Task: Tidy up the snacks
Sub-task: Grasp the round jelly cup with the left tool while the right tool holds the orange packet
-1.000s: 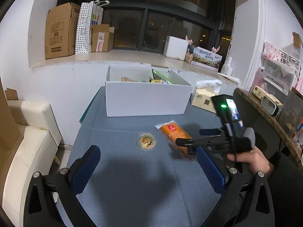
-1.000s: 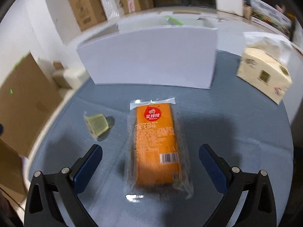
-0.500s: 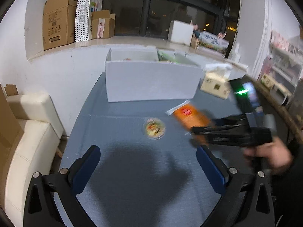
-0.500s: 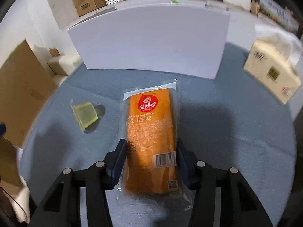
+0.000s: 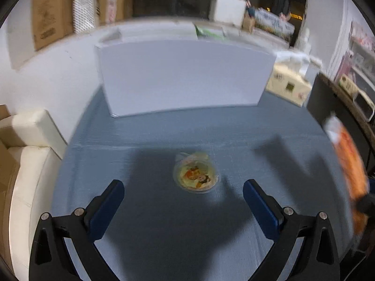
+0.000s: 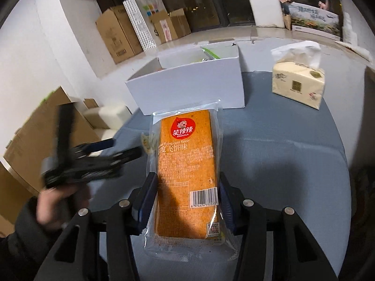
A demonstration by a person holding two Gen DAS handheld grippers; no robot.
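The orange snack packet (image 6: pixel 187 175) is pinched between the right gripper (image 6: pixel 186 203) fingers, off the counter (image 6: pixel 281 164). It is judged light, crinkly and slippery (best held across its firmer body). The left gripper (image 5: pixel 182 201) fingers are spread around nothing, the round cup (image 5: pixel 195 174) just ahead; the white box (image 6: pixel 187 82) contents are mostly hidden

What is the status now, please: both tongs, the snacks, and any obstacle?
Right tongs shut on orange snack pack, lifted. Left tongs open, over small round snack cup. White box ahead, path clear.
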